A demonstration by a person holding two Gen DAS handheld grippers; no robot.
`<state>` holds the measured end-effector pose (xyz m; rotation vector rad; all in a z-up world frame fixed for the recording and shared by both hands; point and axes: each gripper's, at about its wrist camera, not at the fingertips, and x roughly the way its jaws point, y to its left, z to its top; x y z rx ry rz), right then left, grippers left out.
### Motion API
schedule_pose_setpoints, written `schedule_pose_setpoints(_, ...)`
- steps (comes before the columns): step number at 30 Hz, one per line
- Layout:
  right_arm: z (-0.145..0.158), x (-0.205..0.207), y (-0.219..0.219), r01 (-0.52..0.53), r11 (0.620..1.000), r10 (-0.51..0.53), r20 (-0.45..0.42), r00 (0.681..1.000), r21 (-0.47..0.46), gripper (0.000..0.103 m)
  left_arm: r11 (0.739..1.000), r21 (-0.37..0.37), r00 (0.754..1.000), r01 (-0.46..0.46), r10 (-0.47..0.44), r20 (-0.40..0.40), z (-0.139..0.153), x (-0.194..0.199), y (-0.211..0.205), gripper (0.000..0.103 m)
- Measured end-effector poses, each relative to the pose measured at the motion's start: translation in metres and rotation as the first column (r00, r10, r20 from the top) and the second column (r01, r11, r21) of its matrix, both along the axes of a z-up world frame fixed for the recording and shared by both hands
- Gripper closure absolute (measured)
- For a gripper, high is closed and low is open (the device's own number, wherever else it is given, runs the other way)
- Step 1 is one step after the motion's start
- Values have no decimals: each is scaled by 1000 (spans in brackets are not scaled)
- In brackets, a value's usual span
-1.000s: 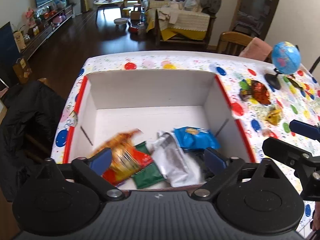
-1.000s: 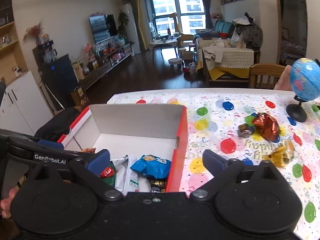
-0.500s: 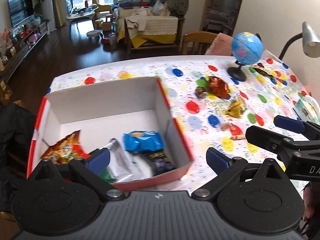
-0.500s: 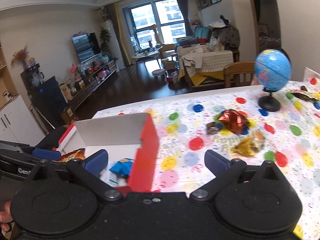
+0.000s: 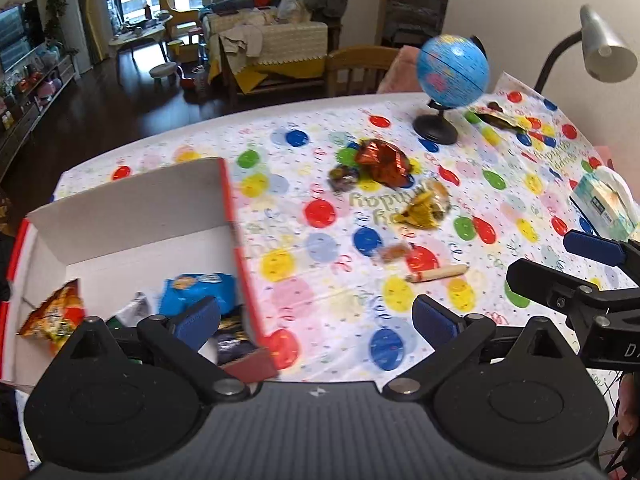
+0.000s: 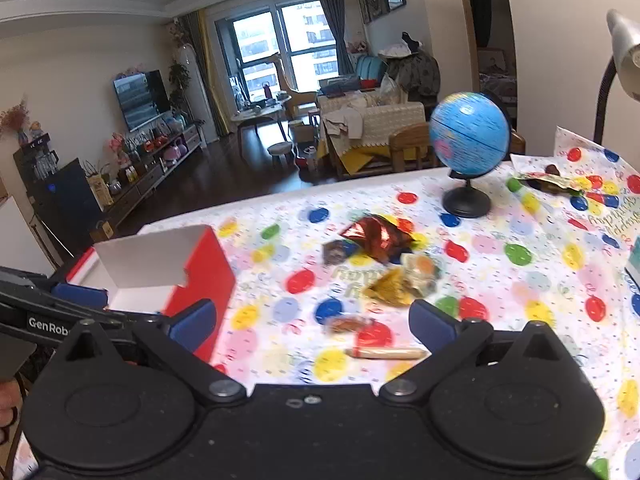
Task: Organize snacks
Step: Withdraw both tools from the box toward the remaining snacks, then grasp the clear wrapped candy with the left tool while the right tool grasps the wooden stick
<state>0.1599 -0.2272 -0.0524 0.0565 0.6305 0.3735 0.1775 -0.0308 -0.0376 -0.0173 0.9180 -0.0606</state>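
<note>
- Now both views have swung rightward off the box (image 5: pixel 128 216), which a second ago filled the left wrist view; it sits at the near left, and the loose snacks on the surface (image 5: pixel 320 264) come to the centre.
- Evidently the orange bag (image 5: pixel 54 314), blurred in mid-drop a second ago, lies at rest in the box beside the blue packet (image 5: pixel 198 290); I judge the search for the next snack has begun.
- Left gripper (image 5: pixel 316 316) is spread wide and holds nothing; right gripper (image 6: pixel 312 322) is likewise wide and bare.
- Between the right gripper's fingertips lies a slim tan stick (image 6: pixel 386 353), cylinder-shaped, with a small brownish wrapper (image 6: pixel 346 325) just beyond.
- Farther off lie a crinkled red foil bag (image 6: pixel 378 236), a crumpled gold wrapper (image 6: pixel 402 284) and a small dark packet (image 6: pixel 336 252).
- Foil looks slippery and crushable; the box is matte white card with red outer walls.
</note>
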Motion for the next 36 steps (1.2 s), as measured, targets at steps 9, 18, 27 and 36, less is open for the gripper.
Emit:
schedule_pose_setpoints(9,-18,16,-37,-65,992,65,-4,998,-105,3,1000,9,999,-9,10,-45,-23,28,-41,0)
schedule_pose_setpoints(18,-46,49,-43,-214,954,205,-63,977,-208,13,999,20,996,-45,46,-82,-51,65,-62,0)
schedule_pose_setpoints(27,-76,84,-37,-362,901,337,-140,931,-237,31,999,25,993,-29,32,-115,-74,108,-77,0)
schedule_pose_setpoints(36,-100,108,-23,-473,847,435,-195,879,-245,51,998,31,986,51,-46,-162,-96,139,-90,1)
